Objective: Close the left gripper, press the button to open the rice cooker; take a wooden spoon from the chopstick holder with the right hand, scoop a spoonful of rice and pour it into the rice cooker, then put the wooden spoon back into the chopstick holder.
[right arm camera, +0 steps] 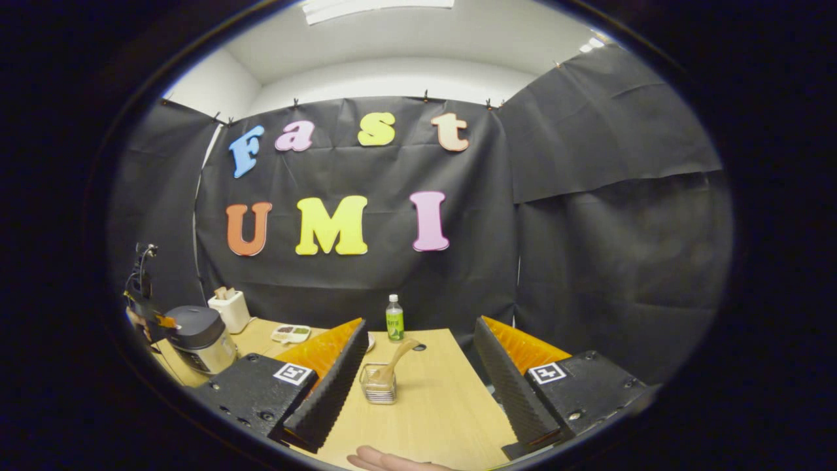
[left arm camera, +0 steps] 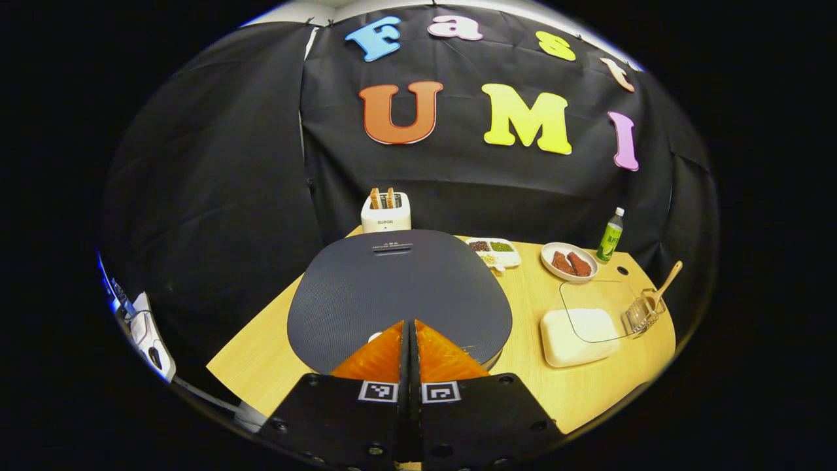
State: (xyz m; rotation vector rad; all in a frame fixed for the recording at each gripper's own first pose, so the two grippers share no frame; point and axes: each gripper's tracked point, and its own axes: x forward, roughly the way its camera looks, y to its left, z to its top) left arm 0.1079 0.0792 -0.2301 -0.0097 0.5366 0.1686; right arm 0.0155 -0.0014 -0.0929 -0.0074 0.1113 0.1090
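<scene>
My left gripper jaws are pressed together over the rice cooker, right gripper jaws gaping empty toward the light, stiff wooden spoon, best pinched by its handle.

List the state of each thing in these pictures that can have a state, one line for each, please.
rice cooker: lid closed.
left gripper: shut, empty, over the lid.
right gripper: open, empty.
wooden spoon: standing tilted in the chopstick holder.
toaster: bread up in its slots.
green bottle: upright, capped.
rice container: clear lid resting askew.
</scene>
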